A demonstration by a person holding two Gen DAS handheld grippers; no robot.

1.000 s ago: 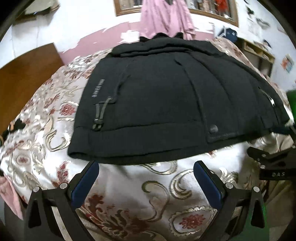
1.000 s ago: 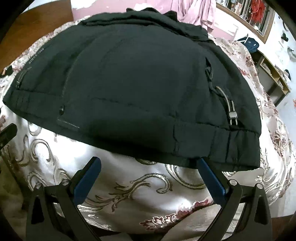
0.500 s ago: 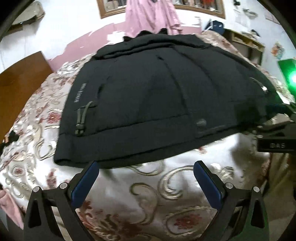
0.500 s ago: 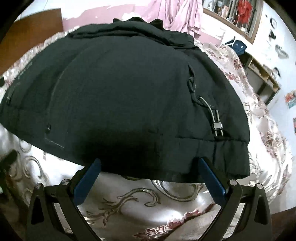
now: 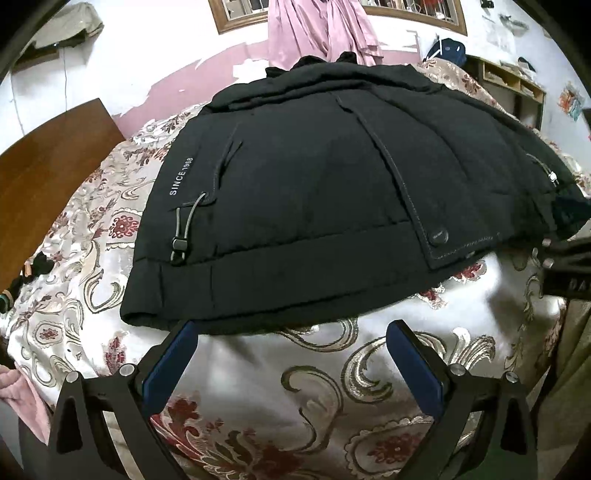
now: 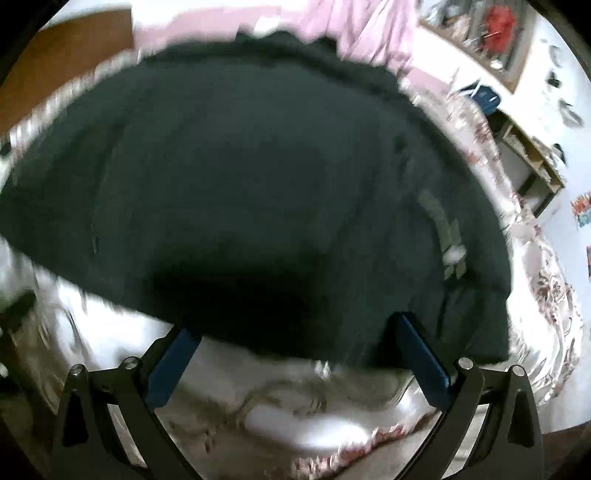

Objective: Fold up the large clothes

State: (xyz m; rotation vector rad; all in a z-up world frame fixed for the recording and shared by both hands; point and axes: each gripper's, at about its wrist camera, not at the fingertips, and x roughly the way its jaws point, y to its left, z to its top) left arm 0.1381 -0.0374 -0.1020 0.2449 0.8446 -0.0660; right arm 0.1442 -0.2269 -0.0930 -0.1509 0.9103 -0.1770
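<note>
A large black padded jacket (image 5: 314, 192) lies spread flat on a floral bedspread (image 5: 280, 398), its hem towards me and its collar at the far end. White lettering and a drawstring toggle (image 5: 179, 245) mark its left side. My left gripper (image 5: 291, 332) is open, its blue pads just short of the hem with nothing between them. In the blurred right wrist view the same jacket (image 6: 258, 192) fills the frame. My right gripper (image 6: 295, 334) is open at the hem's right part, its pads at the cloth's edge. Part of the right gripper (image 5: 569, 266) shows at the left wrist view's right edge.
A pink garment (image 5: 317, 29) hangs on the far wall under a framed mirror. A wooden headboard (image 5: 48, 177) stands at the left of the bed. Open shelving (image 5: 513, 85) lines the right wall. Pink cloth (image 5: 18, 391) lies at the bed's near left corner.
Both grippers have moved forward towards the jacket's hem. The right wrist view now has the hem at its pads and is motion-blurred. Both stayed open.
</note>
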